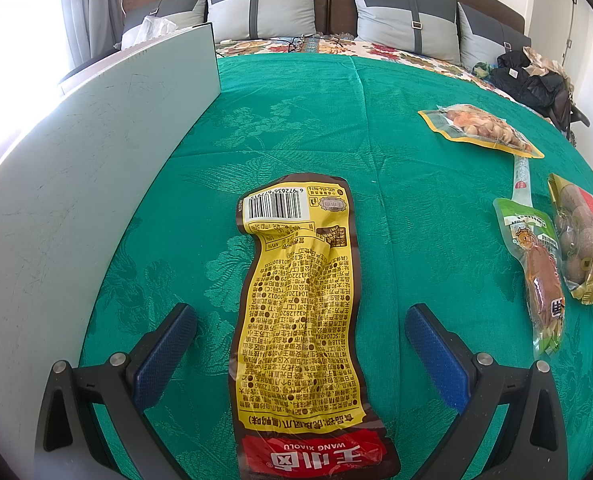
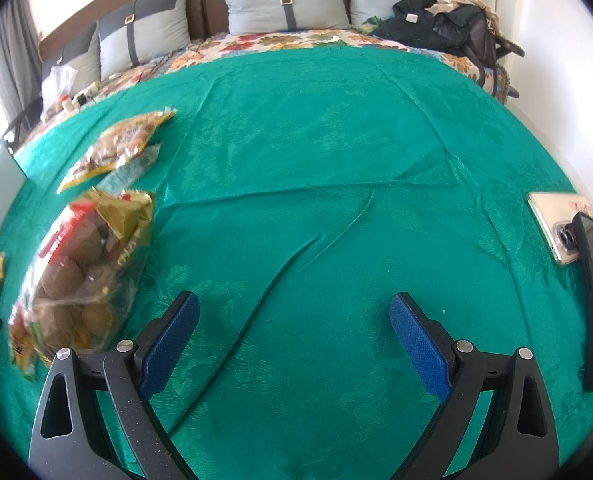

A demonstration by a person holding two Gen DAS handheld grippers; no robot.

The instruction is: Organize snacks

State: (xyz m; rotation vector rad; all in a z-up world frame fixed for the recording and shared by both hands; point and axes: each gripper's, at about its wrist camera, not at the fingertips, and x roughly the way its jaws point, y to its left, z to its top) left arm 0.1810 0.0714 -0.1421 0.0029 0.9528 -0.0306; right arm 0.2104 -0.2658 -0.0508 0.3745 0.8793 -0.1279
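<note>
left wrist view: the yellow snack packet (image 1: 300, 320) lies flat, back side up, on the green bedspread (image 1: 316, 120), running lengthwise between the spread fingers of the left gripper (image 1: 301, 322); the blue pads (image 1: 436, 356) stand wide on either side and touch nothing. just left of it rises a pale grey box wall (image 1: 96, 160). well to the right lie a nut packet (image 1: 480, 130), a green sausage packet (image 1: 536, 272) and a bag of round brown snacks (image 1: 584, 240), the last two side by side. in the right wrist view the right gripper (image 2: 294, 340) is also wide apart over bare bedspread, with that brown-snack bag (image 2: 76, 276) to its left and a phone (image 2: 556, 228) far right.
</note>
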